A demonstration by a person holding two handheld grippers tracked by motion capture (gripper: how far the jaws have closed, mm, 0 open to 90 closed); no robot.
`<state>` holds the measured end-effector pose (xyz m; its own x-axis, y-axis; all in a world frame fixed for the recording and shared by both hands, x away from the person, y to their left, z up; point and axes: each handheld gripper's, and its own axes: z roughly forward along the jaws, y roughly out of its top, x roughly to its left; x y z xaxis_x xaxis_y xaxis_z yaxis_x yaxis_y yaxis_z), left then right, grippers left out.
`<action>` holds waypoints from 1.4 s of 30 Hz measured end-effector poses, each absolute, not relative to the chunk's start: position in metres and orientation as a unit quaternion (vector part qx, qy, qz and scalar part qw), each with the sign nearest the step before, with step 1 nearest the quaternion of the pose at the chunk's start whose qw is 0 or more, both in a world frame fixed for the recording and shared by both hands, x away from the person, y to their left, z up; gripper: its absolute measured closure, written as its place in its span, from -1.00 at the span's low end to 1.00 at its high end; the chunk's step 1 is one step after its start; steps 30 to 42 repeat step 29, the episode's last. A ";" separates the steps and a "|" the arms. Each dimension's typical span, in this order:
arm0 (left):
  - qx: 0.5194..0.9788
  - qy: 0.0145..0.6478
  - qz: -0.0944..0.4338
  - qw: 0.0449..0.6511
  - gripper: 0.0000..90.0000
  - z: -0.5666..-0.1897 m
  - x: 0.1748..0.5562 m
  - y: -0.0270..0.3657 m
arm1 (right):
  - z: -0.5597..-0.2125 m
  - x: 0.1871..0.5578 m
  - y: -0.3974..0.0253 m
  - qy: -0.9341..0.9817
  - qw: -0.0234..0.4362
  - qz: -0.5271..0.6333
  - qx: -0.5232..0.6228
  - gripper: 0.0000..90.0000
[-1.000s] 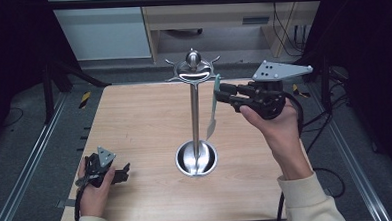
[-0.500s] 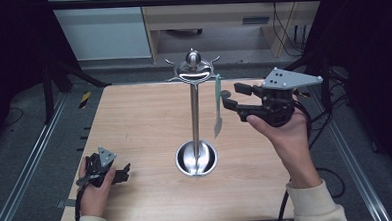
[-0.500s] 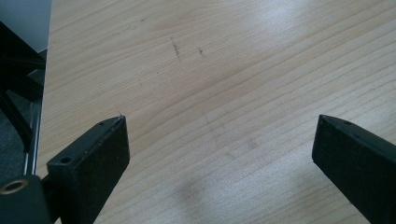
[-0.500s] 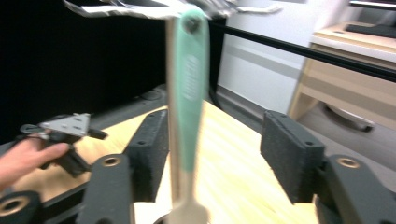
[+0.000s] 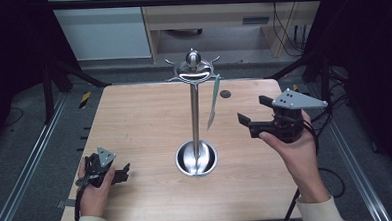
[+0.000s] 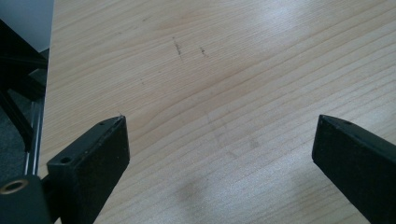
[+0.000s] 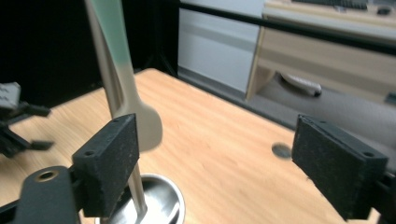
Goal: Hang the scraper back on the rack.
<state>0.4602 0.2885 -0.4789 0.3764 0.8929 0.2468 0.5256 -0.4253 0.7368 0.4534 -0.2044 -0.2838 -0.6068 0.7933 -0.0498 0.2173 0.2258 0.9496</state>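
Note:
A metal stand (image 5: 194,110) with a round base (image 5: 196,159) rises from the middle of the wooden table (image 5: 134,123). From a hook at its top right hangs a utensil (image 5: 212,104) with a pale green handle and a cream blade, free of any grip. My right gripper (image 5: 254,113) is open in the air to the right of it, well apart. In the right gripper view the utensil (image 7: 133,109) hangs just beyond the left jaw, in front of the pole, with the stand's base (image 7: 154,203) below. My left gripper (image 5: 120,173) rests open and empty at the table's front left, over bare wood (image 6: 224,93).
A small dark hole (image 5: 225,94) marks the table behind the right gripper. Metal rails run along both sides of the table, and a yellow-black object (image 5: 84,99) lies on the floor at the left. A desk and cables stand beyond the far edge.
The right gripper has drawn back to the right and lower, away from the stand, with its jaws open. The utensil now hangs alone from the hook. The left gripper has not moved.

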 end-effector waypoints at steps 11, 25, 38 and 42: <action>0.780 0.454 0.324 0.283 -0.91 -0.479 0.460 0.288 | -0.351 0.451 -0.215 0.749 0.252 0.490 0.369 -0.85; 0.779 0.453 0.324 0.288 -0.91 -0.477 0.460 0.288 | -0.425 0.461 -0.232 0.779 0.232 0.424 0.400 -0.70; 0.778 0.452 0.324 0.291 -0.91 -0.476 0.461 0.288 | -0.443 0.460 -0.232 0.772 0.252 0.427 0.399 -0.68; 0.778 0.452 0.324 0.291 -0.91 -0.476 0.461 0.288 | -0.443 0.460 -0.232 0.772 0.252 0.427 0.399 -0.68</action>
